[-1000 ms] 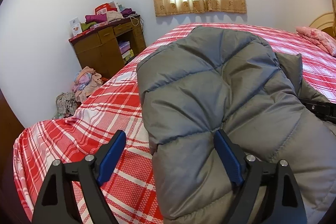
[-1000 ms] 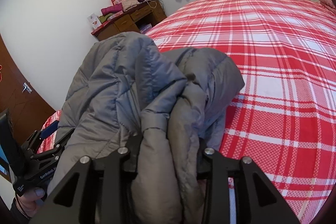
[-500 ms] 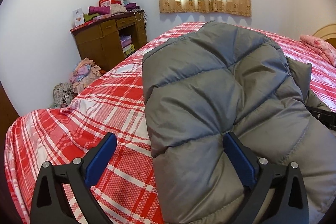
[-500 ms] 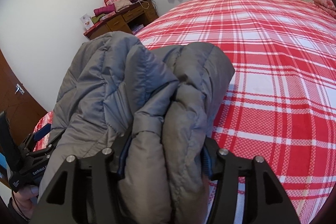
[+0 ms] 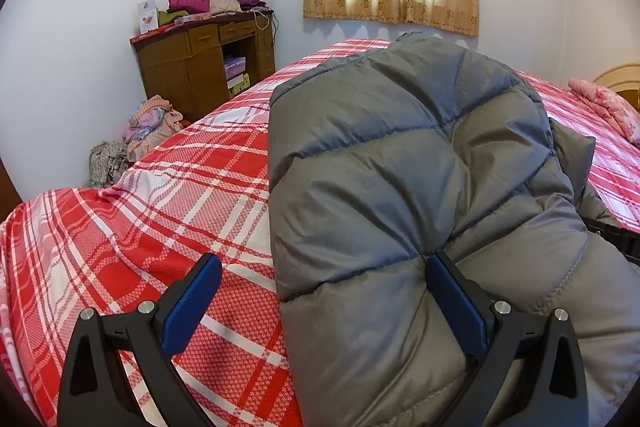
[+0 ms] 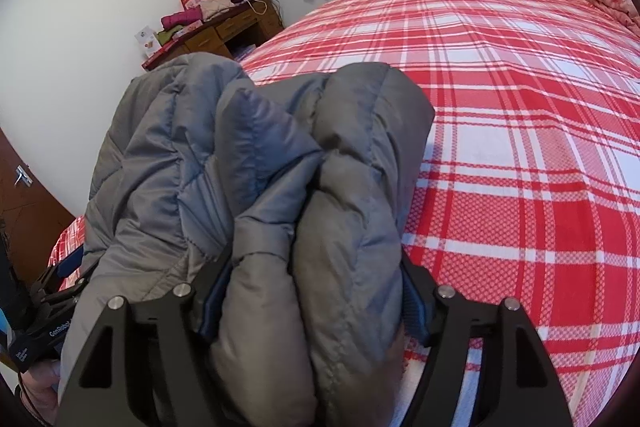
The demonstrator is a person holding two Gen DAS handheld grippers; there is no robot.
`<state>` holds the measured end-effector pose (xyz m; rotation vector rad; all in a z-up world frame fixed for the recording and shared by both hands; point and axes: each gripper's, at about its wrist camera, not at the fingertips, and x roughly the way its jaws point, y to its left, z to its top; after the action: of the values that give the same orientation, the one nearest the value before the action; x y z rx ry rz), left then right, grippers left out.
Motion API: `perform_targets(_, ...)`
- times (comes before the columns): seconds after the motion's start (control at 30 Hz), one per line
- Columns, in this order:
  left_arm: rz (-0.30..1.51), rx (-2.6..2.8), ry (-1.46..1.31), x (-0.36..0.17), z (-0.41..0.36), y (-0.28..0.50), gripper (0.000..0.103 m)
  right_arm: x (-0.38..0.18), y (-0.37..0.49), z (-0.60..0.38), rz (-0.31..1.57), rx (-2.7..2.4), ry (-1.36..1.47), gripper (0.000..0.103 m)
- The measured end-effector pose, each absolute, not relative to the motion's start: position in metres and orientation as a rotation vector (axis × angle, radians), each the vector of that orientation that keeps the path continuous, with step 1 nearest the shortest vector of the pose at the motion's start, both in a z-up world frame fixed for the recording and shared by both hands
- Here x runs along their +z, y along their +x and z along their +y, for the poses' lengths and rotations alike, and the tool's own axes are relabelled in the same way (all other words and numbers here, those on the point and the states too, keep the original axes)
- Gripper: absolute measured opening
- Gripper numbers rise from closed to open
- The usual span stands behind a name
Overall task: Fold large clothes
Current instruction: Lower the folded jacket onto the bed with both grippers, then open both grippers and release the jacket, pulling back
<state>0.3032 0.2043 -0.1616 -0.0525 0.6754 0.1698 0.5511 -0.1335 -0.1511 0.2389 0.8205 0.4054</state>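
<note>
1. The grey jacket lies bunched on the bed, near the bed's near edge and well short of the pink pillow at the head. It is a puffy folded bundle, not a flat one.

2. The left hand-held gripper has gone from partly spread a second ago to fully spread. Its left pad sits over bare bedsheet. Its right pad touches the jacket's quilted edge without pinching it. It is released and holds nothing.

3. The right hand-held gripper was clamped tight on the jacket's thick folds a second ago. Now its jaws are opening. The folds still sit between the pads and fill the gap, and whether the pads still press on them cannot be told for sure; the padding has swelled out as the jaws parted.

4. In the right view the left hand-held gripper shows at the jacket's left side, held by a hand at the picture's lower corner.

5. My reading is that both grips are letting go, so the bundle is being set down on the bed, not carried on.

6. The fold looks loose: the layers stand up in humps beside each other. The padding will likely spring back once freed, so the next move probably calls for pressing it flat or regrasping an edge to fold again.

7. The desk beyond the bed plays no part here.
</note>
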Motion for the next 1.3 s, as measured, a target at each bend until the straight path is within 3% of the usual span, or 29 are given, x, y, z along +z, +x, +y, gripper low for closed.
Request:
perform_targets(0.7,0.683,0.222,0.011,-0.149,0.197,0.299,0.102,-0.13,0.543,-0.122,0.812,0.323,0.117,0.081)
perform_targets(0.97,0.52,0.208,-0.005,-0.073,0.185,0.225,0.102,-0.06,0.487,-0.161,0.652,0.287,0.097,0.082)
perform_targets(1.07,0.456,0.205,-0.014,-0.047,0.182,0.198,0.102,-0.029,0.459,-0.159,0.556,0.293,0.078,0.089)
perform_targets(1.3,0.382,0.207,-0.093,-0.023,0.19,0.165,0.102,0.005,0.423,-0.142,0.445,0.325,0.053,0.09)
